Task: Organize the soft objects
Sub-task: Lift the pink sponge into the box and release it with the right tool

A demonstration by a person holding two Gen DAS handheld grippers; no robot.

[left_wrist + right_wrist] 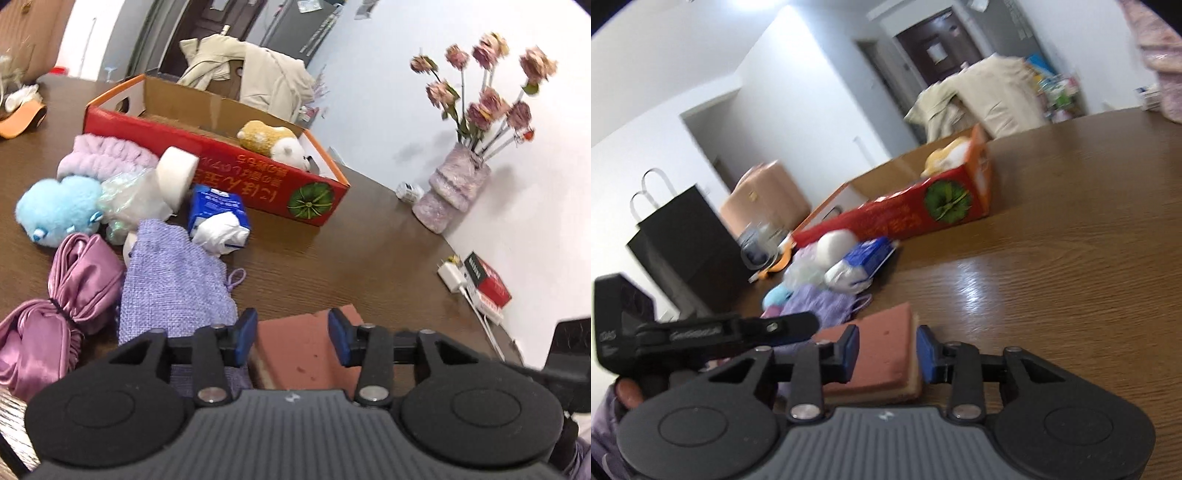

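Nearest, right gripper (pixel 886 349) clamped across a reddish-brown sponge (pixel 882 354) with a yellow underside, blue pads (pixel 927 354) pressing its edges. Left gripper (pixel 293 332) astride the same sponge (pixel 306 347) — pads apart from it, not gripping. All flat on the brown table (pixel 332 266). Just beyond the sponge, a lilac knitted pouch (pixel 173 280) and a pink satin bundle (pixel 62 295). Farther from the sponge, a blue tissue pack (pixel 218 210), a white foam block (pixel 177 177), a light-blue plush (pixel 59 210). Behind those — a red cardboard box (pixel 236 177), a yellow-and-white plush (pixel 273 142) inside it. Right of the box, against the wall, a vase of flowers (pixel 458 184).
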